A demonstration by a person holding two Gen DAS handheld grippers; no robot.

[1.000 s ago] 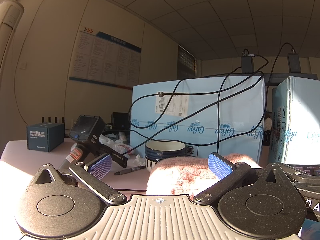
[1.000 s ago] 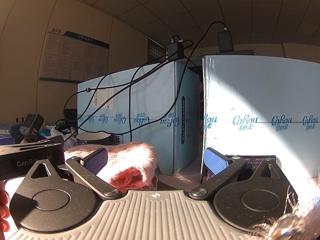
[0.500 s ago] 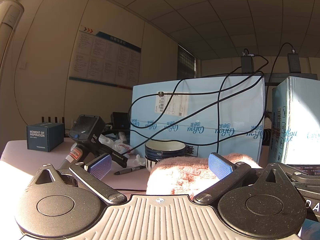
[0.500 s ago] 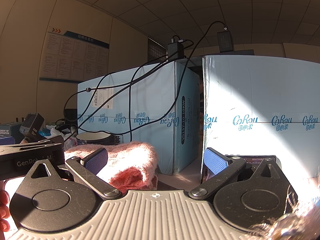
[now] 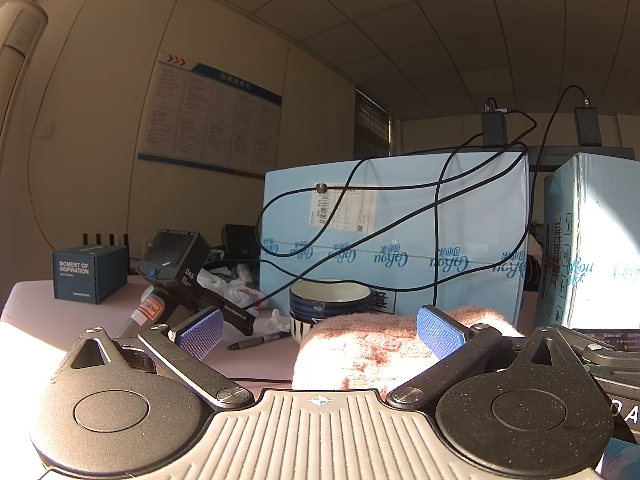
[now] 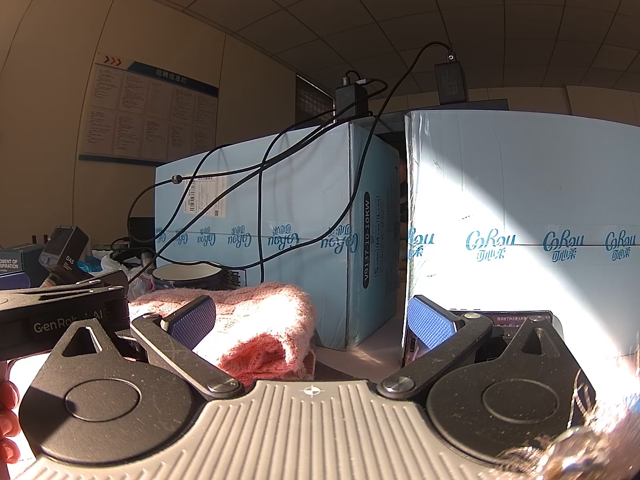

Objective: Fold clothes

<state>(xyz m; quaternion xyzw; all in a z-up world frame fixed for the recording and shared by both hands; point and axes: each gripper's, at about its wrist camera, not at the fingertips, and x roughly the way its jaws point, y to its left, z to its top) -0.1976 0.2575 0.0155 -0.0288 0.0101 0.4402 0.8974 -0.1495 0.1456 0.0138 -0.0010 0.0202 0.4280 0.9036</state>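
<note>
A pink knitted garment (image 5: pixel 372 344) lies in a folded bundle on the table, just beyond my left gripper (image 5: pixel 320 328). That gripper is open, its blue pads spread wide with nothing between them. In the right wrist view the same pink garment (image 6: pixel 256 320) sits left of centre, in front of my right gripper (image 6: pixel 312 320). The right gripper is open too, and empty. The left gripper's black body (image 6: pixel 60 312) shows at the left edge of the right wrist view.
Two large light-blue cartons (image 5: pixel 396 236) (image 6: pixel 520 216) stand behind the garment, with black cables draped over them. A striped bowl (image 5: pixel 328 300), a pen (image 5: pixel 256 340), a spare handheld gripper (image 5: pixel 176 276) and a small dark box (image 5: pixel 90 274) lie on the table. A phone (image 6: pixel 520 320) leans at the right carton.
</note>
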